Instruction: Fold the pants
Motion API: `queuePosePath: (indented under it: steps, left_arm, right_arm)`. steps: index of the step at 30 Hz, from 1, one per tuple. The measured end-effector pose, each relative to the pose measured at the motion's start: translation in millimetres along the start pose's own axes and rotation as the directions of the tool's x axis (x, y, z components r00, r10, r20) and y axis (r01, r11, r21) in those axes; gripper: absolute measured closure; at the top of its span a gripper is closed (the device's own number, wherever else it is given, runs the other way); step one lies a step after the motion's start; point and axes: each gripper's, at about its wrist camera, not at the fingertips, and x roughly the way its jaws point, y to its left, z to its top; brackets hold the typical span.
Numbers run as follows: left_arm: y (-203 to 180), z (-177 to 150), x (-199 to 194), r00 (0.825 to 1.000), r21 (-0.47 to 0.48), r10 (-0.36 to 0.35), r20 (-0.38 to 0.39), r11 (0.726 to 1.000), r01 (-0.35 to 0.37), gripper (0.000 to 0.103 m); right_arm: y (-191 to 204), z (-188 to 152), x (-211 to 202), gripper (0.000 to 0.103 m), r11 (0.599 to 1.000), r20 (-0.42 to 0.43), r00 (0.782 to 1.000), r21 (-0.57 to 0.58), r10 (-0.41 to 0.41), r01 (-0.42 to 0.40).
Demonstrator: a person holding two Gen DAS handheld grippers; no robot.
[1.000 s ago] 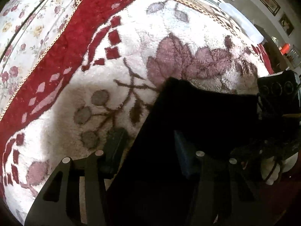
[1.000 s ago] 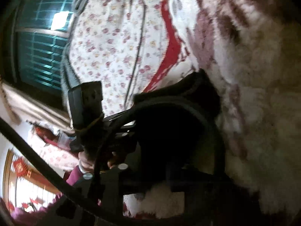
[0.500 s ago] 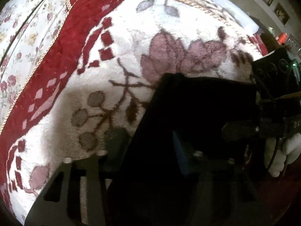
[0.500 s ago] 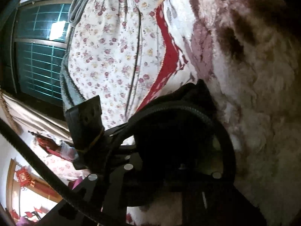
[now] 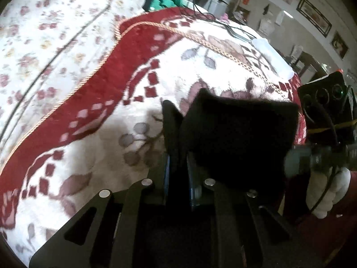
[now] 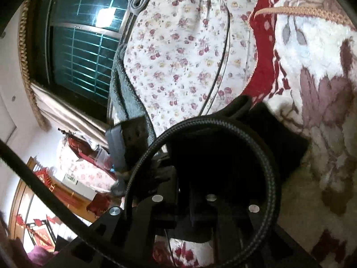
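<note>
Both tools have lifted the black pants (image 5: 241, 138) higher off the blanket (image 5: 93, 147), each clamped on fabric.

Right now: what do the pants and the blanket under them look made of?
Pants: black, matte, soft cloth, probably knit or fleece; it drapes limply and swallows light, weave not visible. Blanket: thick plush, likely synthetic fleece; fuzzy pile, white ground with red border and flower pattern, gold corded trim.
</note>
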Motion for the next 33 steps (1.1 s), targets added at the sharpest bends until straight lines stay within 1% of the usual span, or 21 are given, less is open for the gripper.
queuePosePath:
  steps: [2, 3, 4, 5, 6, 7, 9, 10, 11, 14, 15, 16, 17, 18, 19, 20, 22, 25, 27, 30, 33]
  left_arm:
    - [3, -3, -6, 1.000, -0.014, 0.007, 0.011, 1.000, -0.006, 0.090]
    - [4, -5, -8, 1.000, -0.023, 0.004, 0.015, 1.000, -0.004, 0.090]
    - [6, -5, -7, 1.000, -0.030, 0.008, 0.016, 1.000, -0.007, 0.090]
    - [9, -4, -3, 1.000, -0.041, 0.016, 0.013, 0.999, -0.015, 0.090]
    - [11, -3, 2, 1.000, -0.053, 0.019, 0.006, 0.998, -0.019, 0.090]
    - [12, -3, 6, 1.000, -0.067, 0.022, -0.003, 0.998, -0.022, 0.090]
    - [15, -5, 13, 0.999, -0.076, 0.032, -0.017, 0.997, -0.033, 0.090]
    - [15, -6, 15, 0.999, -0.076, 0.034, -0.023, 0.996, -0.036, 0.090]
    - [17, -7, 17, 0.999, -0.078, 0.034, -0.027, 0.996, -0.036, 0.090]
    - [25, -8, 19, 0.999, -0.097, 0.029, -0.038, 0.995, -0.033, 0.090]
    - [27, -9, 19, 0.999, -0.104, 0.028, -0.040, 0.994, -0.032, 0.090]
    - [29, -10, 20, 0.999, -0.110, 0.027, -0.044, 0.993, -0.031, 0.090]
    - [31, -11, 21, 0.999, -0.113, 0.027, -0.046, 0.993, -0.032, 0.090]
    - [33, -12, 23, 0.998, -0.117, 0.029, -0.050, 0.992, -0.034, 0.090]
    - [35, -14, 24, 0.998, -0.123, 0.030, -0.054, 0.992, -0.036, 0.090]
    - [37, -15, 26, 0.998, -0.131, 0.028, -0.059, 0.991, -0.035, 0.090]
    - [40, -14, 26, 0.998, -0.148, 0.026, -0.057, 0.988, -0.034, 0.090]
    - [33, -10, 15, 0.999, -0.141, 0.025, -0.025, 0.990, -0.028, 0.090]
    - [26, -7, -2, 1.000, -0.123, 0.026, 0.015, 0.992, -0.024, 0.090]
    - [22, -6, -37, 0.996, -0.127, 0.013, 0.087, 0.992, -0.002, 0.090]
    - [22, -17, -76, 0.988, -0.136, 0.015, 0.151, 0.991, 0.006, 0.090]
  right_arm:
    - [1, -4, -7, 0.094, 0.999, 0.022, 0.998, -0.011, -0.053, 0.053]
    - [0, -7, -9, 0.085, 0.995, 0.019, 0.995, -0.011, -0.099, 0.099]
    - [-2, -10, -9, 0.060, 0.989, 0.009, 0.989, -0.003, -0.150, 0.150]
    - [-8, -13, -7, 0.045, 0.981, -0.015, 0.981, 0.016, -0.195, 0.195]
    - [-19, -16, -1, 0.025, 0.972, -0.060, 0.973, 0.052, -0.224, 0.227]
    - [-26, -19, 2, 0.021, 0.970, -0.082, 0.971, 0.075, -0.226, 0.232]
    - [-41, -23, 13, 0.021, 0.961, -0.127, 0.961, 0.097, -0.247, 0.260]
    - [-45, -22, 20, 0.023, 0.957, -0.139, 0.953, 0.072, -0.270, 0.282]
    - [-45, -21, 24, 0.023, 0.956, -0.141, 0.950, 0.047, -0.279, 0.288]
    - [-47, -7, 44, 0.023, 0.962, -0.147, 0.951, -0.023, -0.272, 0.271]
    - [-51, -3, 50, 0.029, 0.967, -0.153, 0.955, -0.020, -0.255, 0.255]
    - [-57, 1, 53, 0.042, 0.974, -0.148, 0.963, -0.005, -0.226, 0.228]
    - [-68, 6, 52, 0.052, 0.980, -0.117, 0.975, 0.039, -0.190, 0.196]
    - [-79, 7, 48, 0.076, 0.982, -0.095, 0.982, 0.089, -0.161, 0.169]
    - [-90, 9, 44, 0.087, 0.981, -0.077, 0.990, 0.145, -0.118, 0.128]
    - [-92, 9, 42, 0.087, 0.982, -0.072, 0.992, 0.153, -0.100, 0.110]
    - [-81, 8, 42, 0.089, 0.989, -0.082, 0.996, 0.144, -0.030, 0.042]
    - [-54, 13, 36, 0.089, 0.998, -0.066, 0.998, 0.069, -0.012, 0.016]
    - [-35, 17, 33, 0.089, 0.999, -0.057, 0.998, 0.035, 0.000, 0.002]
    - [5, 15, 29, 0.089, 0.998, -0.066, 0.998, -0.063, 0.011, -0.015]
    - [42, 5, 30, 0.089, 0.990, -0.090, 0.995, -0.135, 0.034, -0.046]
